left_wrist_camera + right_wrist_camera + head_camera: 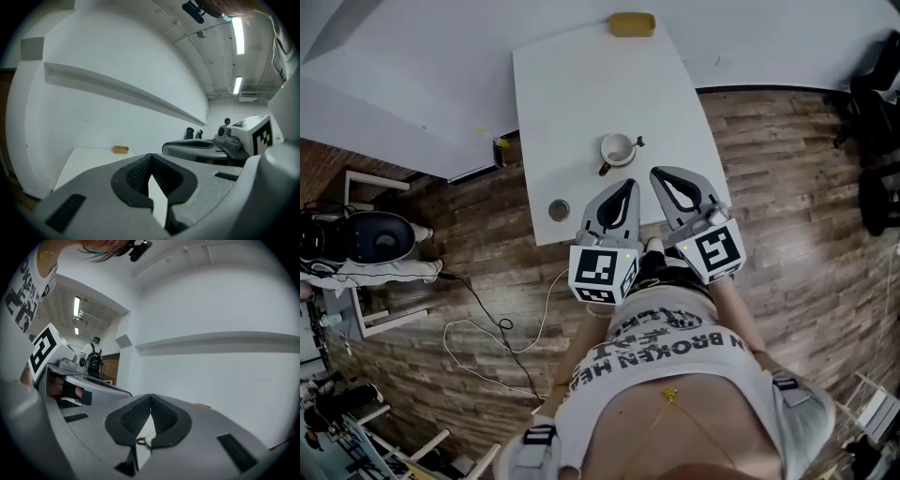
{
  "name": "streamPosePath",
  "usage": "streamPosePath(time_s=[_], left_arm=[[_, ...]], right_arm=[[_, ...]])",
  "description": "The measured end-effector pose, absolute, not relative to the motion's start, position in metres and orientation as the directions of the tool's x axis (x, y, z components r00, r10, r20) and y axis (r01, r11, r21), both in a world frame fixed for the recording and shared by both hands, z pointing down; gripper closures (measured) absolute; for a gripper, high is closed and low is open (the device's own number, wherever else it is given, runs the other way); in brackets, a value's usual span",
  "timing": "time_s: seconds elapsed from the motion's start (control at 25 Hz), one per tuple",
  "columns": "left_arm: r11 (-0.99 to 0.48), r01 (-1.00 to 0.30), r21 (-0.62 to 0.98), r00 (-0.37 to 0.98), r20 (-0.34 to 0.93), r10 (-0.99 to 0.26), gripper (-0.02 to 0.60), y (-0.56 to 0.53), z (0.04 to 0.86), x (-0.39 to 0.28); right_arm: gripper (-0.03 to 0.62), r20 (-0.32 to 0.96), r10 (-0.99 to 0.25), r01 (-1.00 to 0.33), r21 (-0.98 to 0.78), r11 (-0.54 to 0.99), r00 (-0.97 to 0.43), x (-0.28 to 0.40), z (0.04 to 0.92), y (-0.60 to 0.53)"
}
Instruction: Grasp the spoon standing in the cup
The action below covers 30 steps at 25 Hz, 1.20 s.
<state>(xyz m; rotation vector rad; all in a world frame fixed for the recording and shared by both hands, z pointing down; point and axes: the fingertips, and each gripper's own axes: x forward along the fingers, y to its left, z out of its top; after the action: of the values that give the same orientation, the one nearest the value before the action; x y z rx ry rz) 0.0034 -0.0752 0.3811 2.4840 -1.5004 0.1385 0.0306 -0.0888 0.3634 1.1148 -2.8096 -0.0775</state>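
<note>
A white cup [617,148] stands on the white table [581,84], near its front half. A dark spoon handle [605,170] sticks out over the cup's near-left rim. My left gripper [627,184] hovers just in front of the cup, its jaws shut and empty. My right gripper [660,174] is beside it, a little right of the cup, also shut on nothing. In the left gripper view the left gripper [151,157] shows only table and wall ahead. Through the slit below the right gripper [150,398] I glimpse a bit of the cup [146,440].
A yellow block [632,24] lies at the table's far end, and a small grey round object [559,210] near the front left edge. Around the table are wooden floor, cables [502,328] at left, and dark chairs [877,103] at right.
</note>
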Motion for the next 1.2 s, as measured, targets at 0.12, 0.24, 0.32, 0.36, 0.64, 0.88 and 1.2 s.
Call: streamPosePath(time_s=[0.12, 0.24, 0.32, 0.36, 0.64, 0.88, 1.2], left_arm=[[-0.409, -0.9, 0.151, 0.433, 0.201, -0.879, 0.585, -0.081, 0.383, 0.005], [-0.369, -0.917, 0.154, 0.395, 0.201, -0.896, 0.586, -0.086, 0.386, 0.004], [-0.353, -0.922, 0.157, 0.38, 0.207, -0.901, 0.586, -0.088, 0.387, 0.004], [-0.348, -0.924, 0.157, 0.376, 0.212, -0.902, 0.586, -0.089, 0.388, 0.004], [-0.351, -0.924, 0.155, 0.378, 0.214, -0.901, 0.586, -0.11, 0.386, -0.006], [-0.407, -0.898, 0.166, 0.435, 0.203, -0.877, 0.586, -0.137, 0.384, -0.016], [-0.477, -0.862, 0.172, 0.505, 0.198, -0.84, 0.585, -0.163, 0.385, -0.034]], right_arm=[[0.586, 0.1, -0.657, -0.649, 0.101, 0.754, -0.748, 0.033, 0.366, -0.098], [0.586, 0.104, -0.626, -0.618, 0.104, 0.779, -0.773, 0.032, 0.369, -0.106], [0.586, 0.097, -0.615, -0.607, 0.097, 0.788, -0.783, 0.031, 0.369, -0.109], [0.586, 0.094, -0.612, -0.606, 0.092, 0.791, -0.785, 0.032, 0.369, -0.11], [0.586, 0.106, -0.619, -0.616, 0.062, 0.785, -0.778, 0.025, 0.374, -0.128], [0.586, 0.116, -0.66, -0.658, 0.058, 0.751, -0.743, 0.013, 0.373, -0.152], [0.586, 0.11, -0.716, -0.715, 0.061, 0.697, -0.689, -0.005, 0.37, -0.173]])
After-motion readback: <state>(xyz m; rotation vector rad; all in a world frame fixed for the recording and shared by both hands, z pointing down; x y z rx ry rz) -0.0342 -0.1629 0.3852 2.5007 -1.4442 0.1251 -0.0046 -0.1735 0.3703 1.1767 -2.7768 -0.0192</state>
